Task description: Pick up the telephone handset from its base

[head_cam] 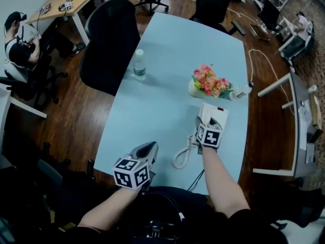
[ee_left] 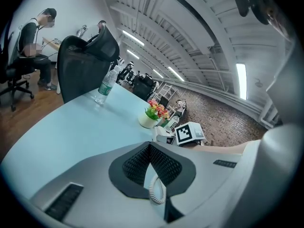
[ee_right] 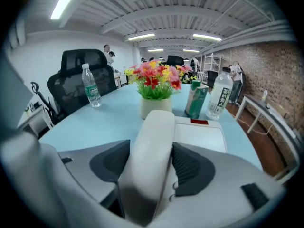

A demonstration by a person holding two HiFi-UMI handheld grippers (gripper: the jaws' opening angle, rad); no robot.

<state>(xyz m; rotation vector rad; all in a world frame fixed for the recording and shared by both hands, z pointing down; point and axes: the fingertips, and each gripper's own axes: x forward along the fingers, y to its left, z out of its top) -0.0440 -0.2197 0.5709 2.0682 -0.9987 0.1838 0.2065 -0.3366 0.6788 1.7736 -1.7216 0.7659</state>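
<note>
The white telephone base (head_cam: 217,114) lies on the pale blue table (head_cam: 152,111) at the right, and its handset (ee_right: 152,141) rests along the base's left side. My right gripper (head_cam: 203,124) reaches down over the handset. In the right gripper view the handset lies between the wide jaws of the right gripper (ee_right: 151,148); a gap shows beside the left pad. A white coiled cord (head_cam: 181,154) loops toward the table's near edge. My left gripper (head_cam: 151,147) hovers at the near edge, left of the cord, with its pads (ee_left: 137,163) meeting at the tips and nothing in them.
A pot of flowers (head_cam: 208,83), a small green carton (ee_right: 194,101) and a water bottle (ee_right: 219,98) stand just beyond the phone. Another water bottle (head_cam: 139,65) stands at the table's left edge by a black office chair (head_cam: 109,39). A person (head_cam: 18,39) sits far left.
</note>
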